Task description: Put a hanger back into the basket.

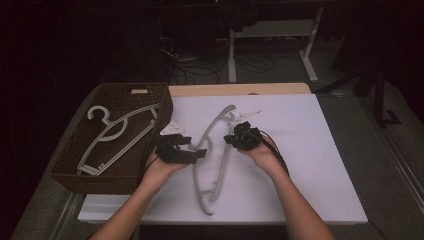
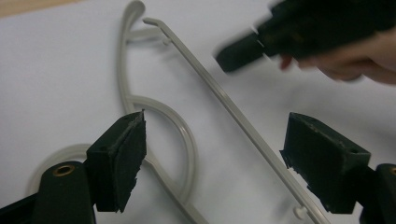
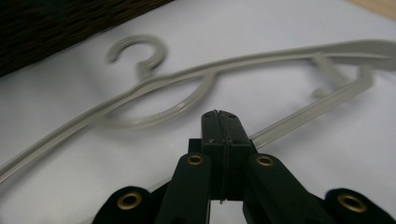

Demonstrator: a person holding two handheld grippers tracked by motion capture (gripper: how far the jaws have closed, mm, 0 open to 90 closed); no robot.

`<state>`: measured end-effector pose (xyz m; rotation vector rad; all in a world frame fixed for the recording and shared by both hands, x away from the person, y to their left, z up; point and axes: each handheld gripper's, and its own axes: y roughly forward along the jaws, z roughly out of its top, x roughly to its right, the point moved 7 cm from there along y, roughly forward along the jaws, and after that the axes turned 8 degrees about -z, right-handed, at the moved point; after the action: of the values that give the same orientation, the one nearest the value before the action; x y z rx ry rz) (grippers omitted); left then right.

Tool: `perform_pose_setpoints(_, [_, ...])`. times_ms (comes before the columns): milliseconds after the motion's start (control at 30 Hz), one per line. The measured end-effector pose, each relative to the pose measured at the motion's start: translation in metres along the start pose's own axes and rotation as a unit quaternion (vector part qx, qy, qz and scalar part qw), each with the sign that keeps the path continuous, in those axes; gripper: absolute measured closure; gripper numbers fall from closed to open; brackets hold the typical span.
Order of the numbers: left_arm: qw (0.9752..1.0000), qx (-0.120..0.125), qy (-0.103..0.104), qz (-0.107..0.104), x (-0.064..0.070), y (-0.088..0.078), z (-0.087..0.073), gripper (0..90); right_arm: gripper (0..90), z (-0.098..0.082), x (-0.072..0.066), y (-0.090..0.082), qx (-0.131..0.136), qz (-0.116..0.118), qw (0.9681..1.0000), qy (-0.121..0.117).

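Hanger (image 1: 212,150) on table (image 1: 310,165) (basket (image 1: 65,170) left, holding another)

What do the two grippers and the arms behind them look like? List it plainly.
Both the left gripper and the right gripper are black, with blocky black pads and brass-coloured rivets at the linkage joints. A grey three-cornered plate sits on top of the left one. Black cables trail from the right one. The forearms are bare; no sleeves show.

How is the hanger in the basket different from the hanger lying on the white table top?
The hanger in the basket rests inside the brown woven basket, its hook toward the far left corner. The hanger on the table lies flat on the white table top, between the two hand-held grippers, running lengthwise away from the person. Both are light grey plastic hangers of similar shape.
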<state>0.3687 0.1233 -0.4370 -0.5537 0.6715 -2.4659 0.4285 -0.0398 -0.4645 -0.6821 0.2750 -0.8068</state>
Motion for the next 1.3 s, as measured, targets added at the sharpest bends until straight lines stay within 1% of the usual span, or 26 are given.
perform_pose_setpoints(33, [1.0, -0.005, 0.003, -0.003, 0.002, 0.002, -0.004, 20.4, 89.1, 0.003, 0.004, 0.004, 0.001, -0.003, 1.0, 0.002])
perform_pose_setpoints(100, [0.9999, -0.011, 0.006, -0.001, 0.004, 0.006, -0.011, 18.9, 89.1, 0.007, 0.012, 0.011, -0.002, -0.013, 0.9999, 0.005])
perform_pose_setpoints(167, [0.9999, -0.011, 0.002, -0.002, 0.007, 0.007, -0.016, 18.6, 89.1, 0.009, 0.018, 0.019, -0.006, -0.019, 0.9997, 0.012])
perform_pose_setpoints(200, [0.9999, -0.015, 0.002, -0.001, 0.008, 0.008, -0.019, 18.6, 89.1, 0.009, 0.02, 0.022, -0.007, -0.022, 0.9996, 0.013])
perform_pose_setpoints(267, [0.9999, -0.016, 0.0, -0.001, 0.009, 0.009, -0.025, 18.1, 89.1, 0.006, 0.025, 0.029, -0.02, -0.032, 0.9992, 0.015])
perform_pose_setpoints(333, [0.9997, -0.024, 0.002, 0.002, 0.011, 0.01, -0.03, 18.1, 89.1, 0.002, 0.028, 0.035, -0.025, -0.037, 0.9988, 0.022])
perform_pose_setpoints(400, [0.9996, -0.028, 0.001, 0.004, 0.012, 0.01, -0.035, 18.0, 89.1, -0.001, 0.03, 0.038, -0.03, -0.044, 0.9983, 0.021])
perform_pose_setpoints(433, [0.9995, -0.03, 0.001, 0.005, 0.012, 0.011, -0.037, 18.0, 89.2, -0.001, 0.031, 0.038, -0.028, -0.042, 0.9983, 0.029])
perform_pose_setpoints(467, [0.9995, -0.032, 0.001, 0.005, 0.012, 0.011, -0.039, 18.0, 89.2, -0.001, 0.031, 0.038, -0.027, -0.042, 0.9983, 0.03])
perform_pose_setpoints(533, [0.9992, -0.04, -0.003, 0.008, 0.011, 0.013, -0.042, 17.6, 89.2, -0.002, 0.03, 0.039, -0.036, -0.05, 0.9979, 0.019])
perform_pose_setpoints(600, [0.9988, -0.048, 0.0, 0.011, 0.009, 0.015, -0.045, 17.4, 89.3, -0.004, 0.031, 0.04, -0.042, -0.055, 0.9975, 0.012])
perform_pose_setpoints(667, [0.9982, -0.057, 0.0, 0.017, 0.007, 0.017, -0.047, 17.3, 89.3, -0.007, 0.032, 0.041, -0.044, -0.055, 0.9974, 0.014])
perform_pose_setpoints(767, [0.9977, -0.064, -0.009, 0.017, 0.003, 0.021, -0.051, 17.7, 89.3, -0.009, 0.033, 0.042, -0.044, -0.056, 0.9973, 0.018])
perform_pose_setpoints(800, [0.9975, -0.068, -0.012, 0.015, 0.002, 0.023, -0.052, 19.3, 89.3, -0.009, 0.033, 0.042, -0.045, -0.056, 0.9973, 0.017])
perform_pose_setpoints(833, [0.9972, -0.072, -0.017, 0.009, 0.002, 0.025, -0.053, 22.8, 89.3, -0.01, 0.033, 0.042, -0.045, -0.056, 0.9973, 0.016])
perform_pose_setpoints(900, [0.9966, -0.079, -0.021, 0.002, 0.002, 0.029, -0.054, 24.6, 89.3, -0.01, 0.033, 0.043, -0.046, -0.056, 0.9972, 0.016])
perform_pose_setpoints(967, [0.9964, -0.081, -0.024, -0.01, 0.003, 0.032, -0.054, 32.8, 89.3, -0.01, 0.033, 0.043, -0.047, -0.056, 0.9972, 0.015])
perform_pose_setpoints(1000, [0.9964, -0.079, -0.027, -0.01, 0.003, 0.033, -0.054, 34.2, 89.3, -0.01, 0.033, 0.043, -0.047, -0.057, 0.9972, 0.014])
perform_pose_setpoints(1033, [0.9965, -0.077, -0.03, -0.012, 0.002, 0.034, -0.053, 39.0, 89.3, -0.011, 0.033, 0.043, -0.047, -0.058, 0.9971, 0.014])
perform_pose_setpoints(1067, [0.9966, -0.073, -0.034, -0.018, 0.001, 0.034, -0.051, 46.5, 89.3, -0.011, 0.034, 0.043, -0.048, -0.059, 0.997, 0.014])
perform_pose_setpoints(1133, [0.9963, -0.064, -0.049, -0.027, 0.0, 0.035, -0.048, 54.8, 89.3, -0.012, 0.035, 0.043, -0.049, -0.059, 0.9969, 0.014])
perform_pose_setpoints(1267, [0.9954, -0.051, -0.075, -0.031, -0.003, 0.034, -0.04, 59.1, 89.1, -0.013, 0.036, 0.039, -0.038, -0.057, 0.9975, 0.021])
perform_pose_setpoints(1300, [0.9952, -0.048, -0.08, -0.029, -0.004, 0.034, -0.038, 60.8, 86.0, -0.013, 0.036, 0.037, -0.036, -0.053, 0.9976, 0.026])
